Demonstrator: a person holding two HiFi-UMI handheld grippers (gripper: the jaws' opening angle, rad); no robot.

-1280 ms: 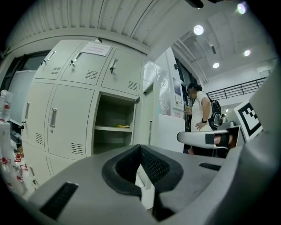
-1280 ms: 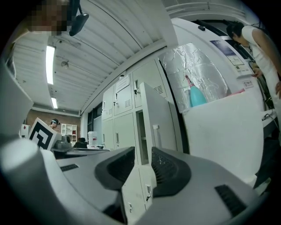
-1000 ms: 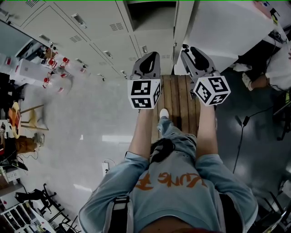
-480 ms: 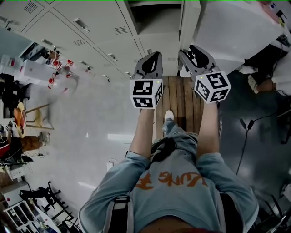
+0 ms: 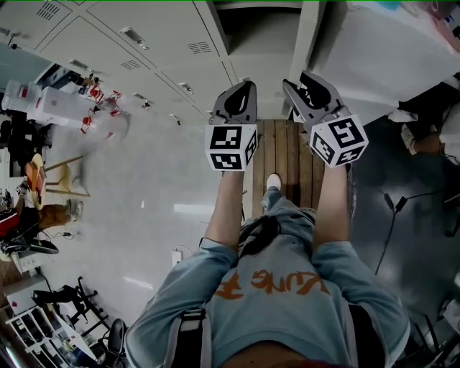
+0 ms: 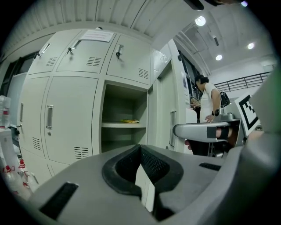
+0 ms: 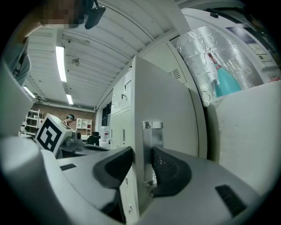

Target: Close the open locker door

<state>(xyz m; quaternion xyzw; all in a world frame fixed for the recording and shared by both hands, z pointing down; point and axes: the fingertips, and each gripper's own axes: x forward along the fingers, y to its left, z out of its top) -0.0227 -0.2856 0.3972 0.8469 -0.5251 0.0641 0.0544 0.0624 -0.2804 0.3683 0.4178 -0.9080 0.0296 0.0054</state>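
Right hand-held gripper [image 7: 142,160] straddling the free edge of the locker door [image 7: 169,101], beside its metal handle plate [image 7: 152,147]. Its jaws, wide apart, have just been narrowing around that edge, with no clamp visible yet. Your left hand-held gripper [image 6: 141,148] is closed and empty. The door stands swung out from its compartment [image 6: 123,110], so the whole closing swing is left to you.

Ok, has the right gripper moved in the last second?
Yes. In the head view the right gripper has shifted left against the open locker door; the door's edge now stands between its jaws, which have just been closing.
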